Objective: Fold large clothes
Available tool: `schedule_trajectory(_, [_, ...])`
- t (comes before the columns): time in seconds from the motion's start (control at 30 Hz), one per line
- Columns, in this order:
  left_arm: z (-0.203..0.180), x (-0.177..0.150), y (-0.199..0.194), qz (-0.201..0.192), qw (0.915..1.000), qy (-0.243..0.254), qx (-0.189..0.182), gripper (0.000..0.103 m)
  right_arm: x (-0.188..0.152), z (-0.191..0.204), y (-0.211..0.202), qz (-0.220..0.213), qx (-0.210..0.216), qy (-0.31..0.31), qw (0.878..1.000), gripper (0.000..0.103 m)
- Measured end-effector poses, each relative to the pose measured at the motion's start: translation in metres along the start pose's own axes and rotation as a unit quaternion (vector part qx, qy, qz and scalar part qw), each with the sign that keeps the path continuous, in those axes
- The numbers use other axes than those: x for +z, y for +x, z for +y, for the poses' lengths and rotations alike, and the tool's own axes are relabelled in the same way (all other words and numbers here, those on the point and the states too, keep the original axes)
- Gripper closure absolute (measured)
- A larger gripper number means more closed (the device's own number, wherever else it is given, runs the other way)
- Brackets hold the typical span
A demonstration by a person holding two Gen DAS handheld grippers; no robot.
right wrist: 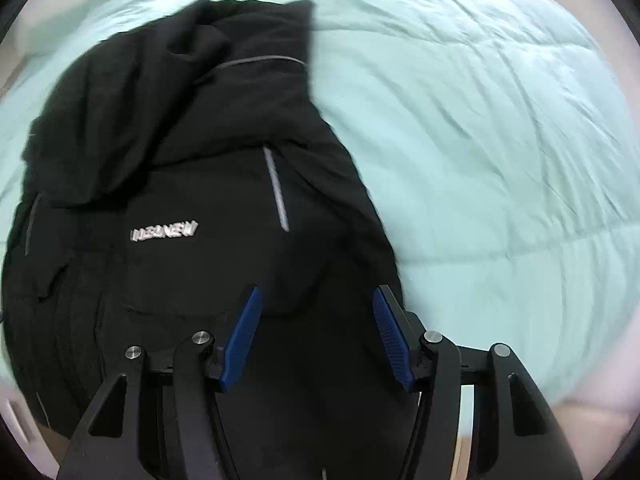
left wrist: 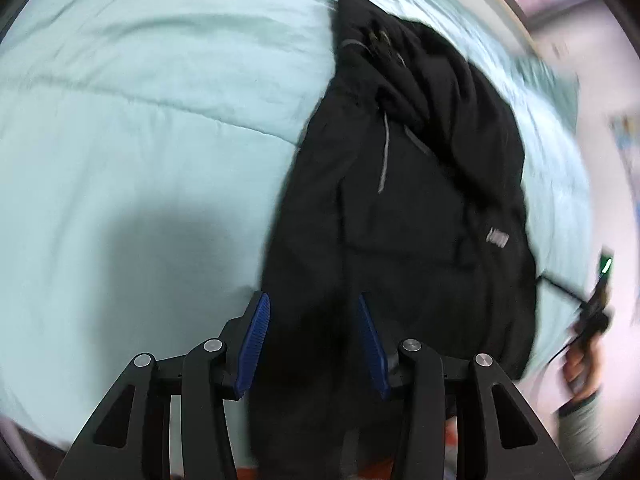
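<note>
A black hooded jacket with grey reflective strips and a silver chest logo lies partly folded on a pale mint quilt. It also shows in the right wrist view, with its hood bunched at the far end. My left gripper is open over the jacket's near left edge, nothing between its blue pads. My right gripper is open over the jacket's near right part and is empty. The right gripper and the hand that holds it show at the right edge of the left wrist view.
The mint quilt covers the bed on all sides of the jacket; it fills the right half of the right wrist view. A pale wall stands beyond the bed's far right side. Both views are motion-blurred.
</note>
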State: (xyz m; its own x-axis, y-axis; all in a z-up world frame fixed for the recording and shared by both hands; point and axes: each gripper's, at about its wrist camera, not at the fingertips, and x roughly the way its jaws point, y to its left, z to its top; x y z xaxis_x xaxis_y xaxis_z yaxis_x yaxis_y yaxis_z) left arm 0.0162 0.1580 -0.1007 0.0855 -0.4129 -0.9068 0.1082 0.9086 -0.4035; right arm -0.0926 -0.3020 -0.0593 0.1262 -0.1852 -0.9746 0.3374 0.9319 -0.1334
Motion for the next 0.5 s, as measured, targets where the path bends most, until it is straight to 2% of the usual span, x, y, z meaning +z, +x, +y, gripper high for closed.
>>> schedule_trajectory(0.03, [0.008, -0.002, 0.003, 0.021, 0.9997, 0.011, -0.001, 0.056, -0.007, 0.000, -0.004, -0.001, -0.013, 0.011, 1.000, 0.043])
schedule_trajectory(0.1, [0.022, -0.004, 0.009, 0.058, 0.9982, -0.003, -0.016, 0.056, -0.019, 0.000, -0.012, -0.002, -0.045, 0.036, 0.998, 0.043])
schedule_trajectory(0.17, [0.029, -0.008, 0.013, 0.068, 0.9954, -0.009, -0.066, 0.056, -0.023, -0.001, -0.017, -0.001, -0.027, 0.053, 0.998, 0.043])
schedule_trajectory(0.27, [0.023, -0.011, 0.022, 0.070, 0.9923, -0.003, -0.102, 0.052, -0.021, -0.001, -0.018, -0.006, -0.016, 0.029, 0.999, 0.043])
schedule_trajectory(0.33, [0.014, -0.017, 0.021, 0.069, 0.9932, 0.010, -0.093, 0.051, -0.018, -0.007, -0.016, 0.002, -0.039, -0.006, 0.999, 0.043])
schedule_trajectory(0.4, [0.013, -0.021, 0.016, 0.068, 0.9946, 0.003, -0.078, 0.051, -0.018, -0.014, -0.016, 0.017, -0.022, -0.016, 0.999, 0.043])
schedule_trajectory(0.5, [0.019, -0.025, 0.014, 0.076, 0.9969, 0.009, -0.017, 0.051, -0.034, -0.033, -0.020, 0.026, -0.006, -0.015, 1.000, 0.042])
